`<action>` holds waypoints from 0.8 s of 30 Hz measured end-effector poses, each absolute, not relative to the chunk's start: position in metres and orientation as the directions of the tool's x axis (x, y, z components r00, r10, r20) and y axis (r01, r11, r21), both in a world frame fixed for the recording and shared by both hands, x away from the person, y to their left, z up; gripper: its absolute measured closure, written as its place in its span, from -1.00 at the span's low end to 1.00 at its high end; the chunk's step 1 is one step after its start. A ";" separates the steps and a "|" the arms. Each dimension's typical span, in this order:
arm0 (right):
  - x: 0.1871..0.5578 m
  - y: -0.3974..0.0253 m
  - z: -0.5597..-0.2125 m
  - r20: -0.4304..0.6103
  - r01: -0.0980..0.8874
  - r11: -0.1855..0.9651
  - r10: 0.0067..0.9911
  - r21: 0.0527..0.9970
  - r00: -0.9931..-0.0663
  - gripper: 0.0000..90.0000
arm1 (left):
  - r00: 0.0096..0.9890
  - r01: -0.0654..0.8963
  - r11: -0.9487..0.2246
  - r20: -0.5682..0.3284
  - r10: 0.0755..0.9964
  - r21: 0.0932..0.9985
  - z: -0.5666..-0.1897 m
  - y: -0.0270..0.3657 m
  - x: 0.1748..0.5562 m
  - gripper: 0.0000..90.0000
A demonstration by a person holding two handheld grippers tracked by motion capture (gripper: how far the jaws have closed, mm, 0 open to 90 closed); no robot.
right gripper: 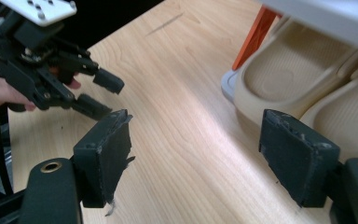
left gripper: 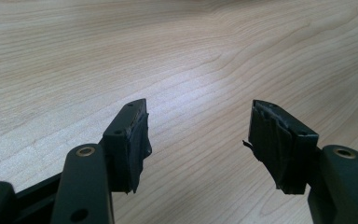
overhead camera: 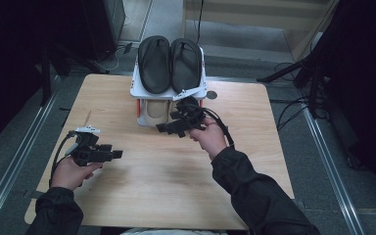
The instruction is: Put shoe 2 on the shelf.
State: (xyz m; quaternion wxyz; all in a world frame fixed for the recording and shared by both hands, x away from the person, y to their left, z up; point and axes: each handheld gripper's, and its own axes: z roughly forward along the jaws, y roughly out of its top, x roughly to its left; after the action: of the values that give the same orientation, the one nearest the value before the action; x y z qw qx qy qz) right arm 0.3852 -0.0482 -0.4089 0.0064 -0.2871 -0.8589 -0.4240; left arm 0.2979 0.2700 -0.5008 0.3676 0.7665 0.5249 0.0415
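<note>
Two grippers, both with jaws spread wide and holding nothing. The left gripper (overhead camera: pixel 118 154) hovers low over the bare wooden desk (overhead camera: pixel 152 196) at its left side, gripped by the left hand (overhead camera: pixel 71 172), jaws pointing right. The right gripper (overhead camera: pixel 162 128) sits just in front of the white shoe rack (overhead camera: pixel 136 83), held by the right hand (overhead camera: pixel 210 138), jaws aimed toward the beige slippers (right gripper: pixel 279 84) on the lower shelf. Black slippers (overhead camera: pixel 170 62) lie on top of the rack
</note>
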 end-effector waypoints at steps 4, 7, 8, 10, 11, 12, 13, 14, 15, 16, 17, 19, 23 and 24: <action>0.382 -0.052 -0.418 0.255 0.498 0.483 0.483 0.720 -0.838 -0.43 | 0.450 0.774 -0.184 -0.320 0.834 0.606 -0.501 0.270 0.298 -0.14; 0.378 -0.057 -0.426 0.258 0.495 0.493 0.473 0.715 -0.843 -0.43 | 0.448 0.775 -0.183 -0.322 0.834 0.605 -0.501 0.269 0.298 -0.14; 0.377 -0.059 -0.427 0.262 0.494 0.493 0.466 0.717 -0.845 -0.43 | 0.448 0.776 -0.183 -0.322 0.834 0.604 -0.501 0.269 0.298 -0.14; 0.376 -0.061 -0.429 0.263 0.490 0.491 0.460 0.721 -0.848 -0.43 | 0.448 0.775 -0.184 -0.321 0.834 0.604 -0.501 0.269 0.298 -0.14; 0.375 -0.063 -0.430 0.261 0.488 0.491 0.460 0.722 -0.849 -0.43 | 0.449 0.774 -0.183 -0.322 0.834 0.606 -0.501 0.269 0.298 -0.14; 0.373 -0.065 -0.432 0.256 0.486 0.495 0.461 0.720 -0.849 -0.43 | 0.448 0.775 -0.183 -0.321 0.834 0.605 -0.501 0.269 0.298 -0.14; 0.372 -0.068 -0.433 0.253 0.483 0.496 0.461 0.721 -0.851 -0.43 | 0.448 0.775 -0.184 -0.320 0.834 0.605 -0.501 0.269 0.298 -0.14; 0.371 -0.070 -0.435 0.256 0.486 0.495 0.461 0.720 -0.850 -0.43 | 0.447 0.776 -0.182 -0.323 0.834 0.604 -0.501 0.268 0.298 -0.14; 0.369 -0.076 -0.438 0.266 0.494 0.490 0.463 0.718 -0.846 -0.43 | 0.449 0.776 -0.185 -0.322 0.834 0.603 -0.501 0.269 0.298 -0.14; 0.369 -0.076 -0.438 0.266 0.494 0.490 0.463 0.718 -0.846 -0.43 | 0.449 0.776 -0.185 -0.322 0.834 0.603 -0.501 0.269 0.298 -0.14; 0.367 -0.081 -0.441 0.263 0.495 0.489 0.467 0.718 -0.844 -0.43 | 0.448 0.777 -0.185 -0.321 0.835 0.602 -0.502 0.268 0.298 -0.15; 0.366 -0.086 -0.445 0.267 0.498 0.486 0.468 0.718 -0.842 -0.43 | 0.447 0.776 -0.185 -0.320 0.835 0.602 -0.502 0.268 0.298 -0.15; 0.363 -0.097 -0.451 0.275 0.508 0.478 0.476 0.716 -0.835 -0.43 | 0.447 0.775 -0.185 -0.318 0.836 0.604 -0.502 0.267 0.298 -0.15; 0.363 -0.097 -0.451 0.275 0.508 0.478 0.476 0.716 -0.835 -0.43 | 0.448 0.776 -0.187 -0.316 0.836 0.603 -0.502 0.267 0.298 -0.15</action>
State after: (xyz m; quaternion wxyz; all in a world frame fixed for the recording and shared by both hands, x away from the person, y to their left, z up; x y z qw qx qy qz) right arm 0.3629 -0.0975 -0.4512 0.0191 -0.2862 -0.8595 -0.4231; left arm 0.2976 0.2674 -0.5021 0.3634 0.7693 0.5238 0.0418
